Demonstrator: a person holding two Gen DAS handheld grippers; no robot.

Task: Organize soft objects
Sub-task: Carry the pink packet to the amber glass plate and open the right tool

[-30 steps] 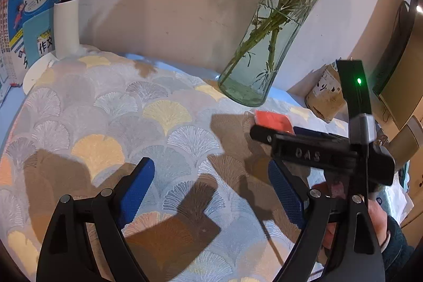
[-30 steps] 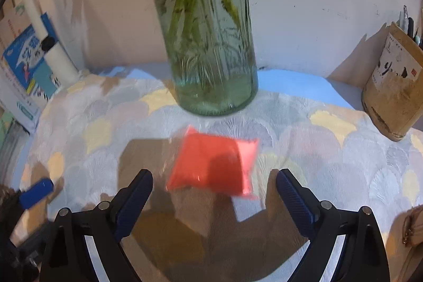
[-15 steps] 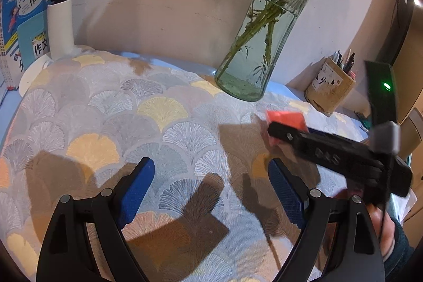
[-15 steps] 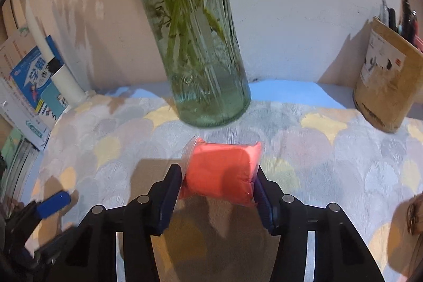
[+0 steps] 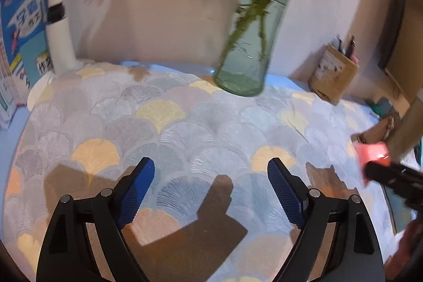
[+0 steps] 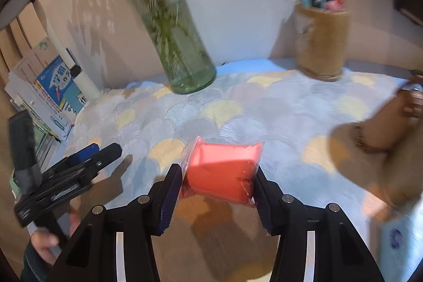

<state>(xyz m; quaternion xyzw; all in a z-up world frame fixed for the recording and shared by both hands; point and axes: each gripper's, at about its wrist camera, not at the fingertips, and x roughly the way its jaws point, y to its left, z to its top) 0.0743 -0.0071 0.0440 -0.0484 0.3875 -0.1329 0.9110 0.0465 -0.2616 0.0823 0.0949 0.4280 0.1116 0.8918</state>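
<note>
The right hand-held gripper [image 6: 215, 176] is clenched on the red pack [image 6: 220, 171], a soft block in a clear plastic wrap. Its 2 pads press the pack from the left and the right side, and the pack bulges a little between them, so the grip looks firm enough to carry it. The jaws closed on it within the last second. The pack seems lifted off the surface [image 6: 264, 107], because a shadow lies under it, apart from it. In the left wrist view the same pack [image 5: 371, 153] shows at the far right edge, blurred, at the tip of the right hand-held gripper, so the carrying is probably in progress.

The left hand-held gripper [image 5: 211, 189] is released: its blue pads stand wide apart with only the patterned cloth [image 5: 185, 128] between them. It hovers low over the surface and holds nothing, I think to be ready for the next soft thing or to stay out of the way.

The glass vase [image 6: 185, 57] with green stems stands near the wall, well apart from the pack now. This is good, because a tall vase with water is easy to knock over. The pen holder [image 6: 321, 44] stands at the back right. A brown thing [image 6: 370, 149] at the right may be the place for soft objects, but it is too blurred to tell.
</note>
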